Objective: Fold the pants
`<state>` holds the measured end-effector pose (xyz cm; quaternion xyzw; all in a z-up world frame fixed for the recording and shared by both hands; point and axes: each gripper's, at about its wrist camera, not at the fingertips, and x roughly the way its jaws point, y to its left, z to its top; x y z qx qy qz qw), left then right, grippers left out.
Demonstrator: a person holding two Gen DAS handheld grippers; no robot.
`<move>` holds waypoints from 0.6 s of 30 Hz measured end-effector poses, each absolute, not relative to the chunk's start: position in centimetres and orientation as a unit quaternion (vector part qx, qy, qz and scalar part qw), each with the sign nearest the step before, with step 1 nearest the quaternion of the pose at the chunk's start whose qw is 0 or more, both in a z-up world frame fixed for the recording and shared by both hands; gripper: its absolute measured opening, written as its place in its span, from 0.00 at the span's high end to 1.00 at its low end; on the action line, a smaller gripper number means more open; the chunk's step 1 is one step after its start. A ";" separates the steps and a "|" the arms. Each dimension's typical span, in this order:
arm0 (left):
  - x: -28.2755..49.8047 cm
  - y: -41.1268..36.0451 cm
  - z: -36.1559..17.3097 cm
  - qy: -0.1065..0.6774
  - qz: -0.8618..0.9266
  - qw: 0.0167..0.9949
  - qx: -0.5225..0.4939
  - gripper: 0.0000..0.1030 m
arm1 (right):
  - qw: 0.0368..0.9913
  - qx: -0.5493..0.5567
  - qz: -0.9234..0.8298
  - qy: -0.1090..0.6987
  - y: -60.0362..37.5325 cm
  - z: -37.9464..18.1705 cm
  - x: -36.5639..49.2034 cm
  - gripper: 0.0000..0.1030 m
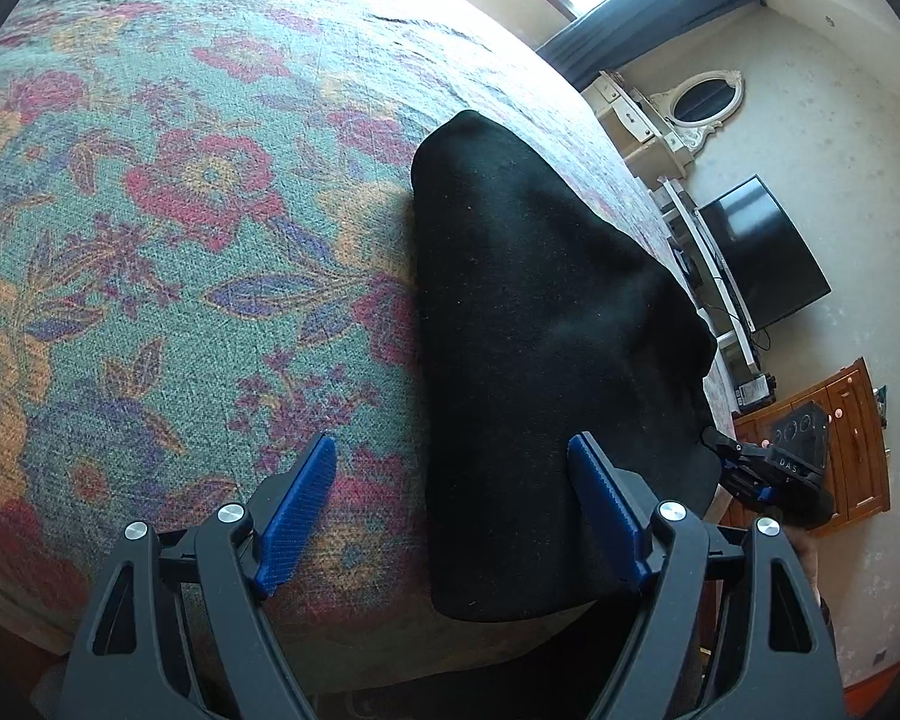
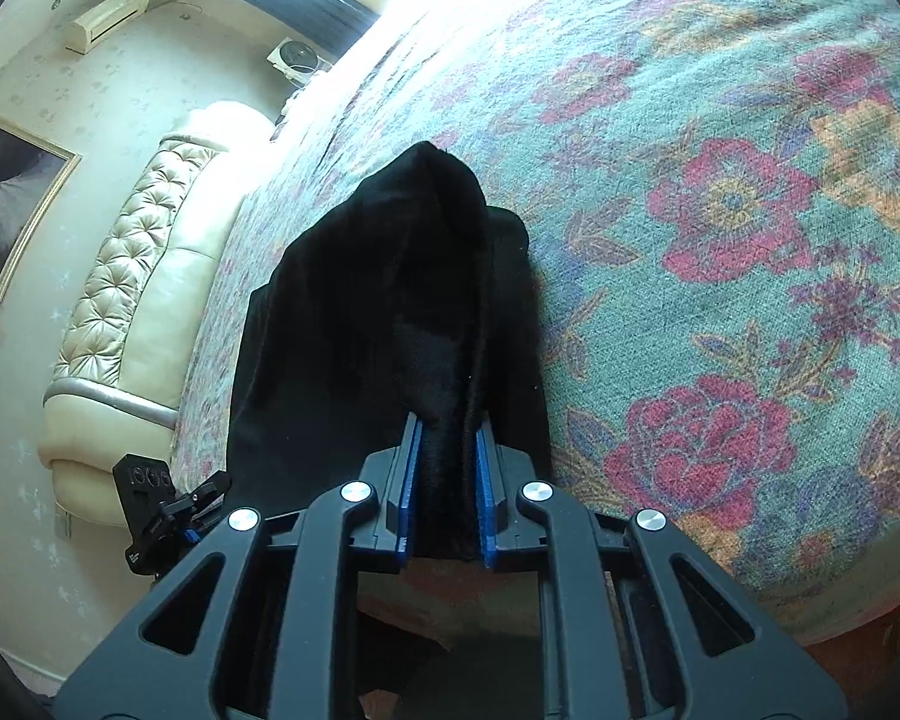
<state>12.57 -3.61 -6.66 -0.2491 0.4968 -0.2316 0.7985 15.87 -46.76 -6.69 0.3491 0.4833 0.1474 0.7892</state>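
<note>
The black pants (image 1: 540, 348) lie folded lengthwise on the floral bedspread (image 1: 180, 210), near the bed's edge. My left gripper (image 1: 453, 450) is open above the near end of the pants, its right pad (image 1: 606, 516) over the cloth and its left pad (image 1: 297, 516) over the bedspread. My right gripper (image 2: 448, 438) is shut on an edge of the pants (image 2: 402, 300) and lifts it into a raised ridge. The right gripper also shows in the left wrist view (image 1: 762, 468) at the pants' far edge. The left gripper shows in the right wrist view (image 2: 168, 510).
The bedspread (image 2: 720, 210) fills most of both views. A padded cream headboard (image 2: 132, 276) and a framed picture (image 2: 12, 198) stand on one side. A television (image 1: 762, 252), white dresser with mirror (image 1: 678, 114) and wooden cabinet (image 1: 840, 444) stand beyond the bed.
</note>
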 end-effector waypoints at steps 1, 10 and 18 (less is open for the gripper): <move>12.5 -3.4 -6.8 0.498 -0.231 0.795 -0.257 0.24 | 0.782 0.363 0.151 0.483 -47.3 -6.8 15.7 0.80; 12.0 -3.0 -7.3 0.509 -0.247 0.758 -0.325 0.21 | 0.744 0.469 0.158 0.448 -51.1 -9.0 12.8 0.24; 11.8 -4.8 -7.1 0.506 -0.273 0.743 -0.343 0.20 | 0.711 0.513 0.195 0.440 -49.0 -11.8 14.6 0.14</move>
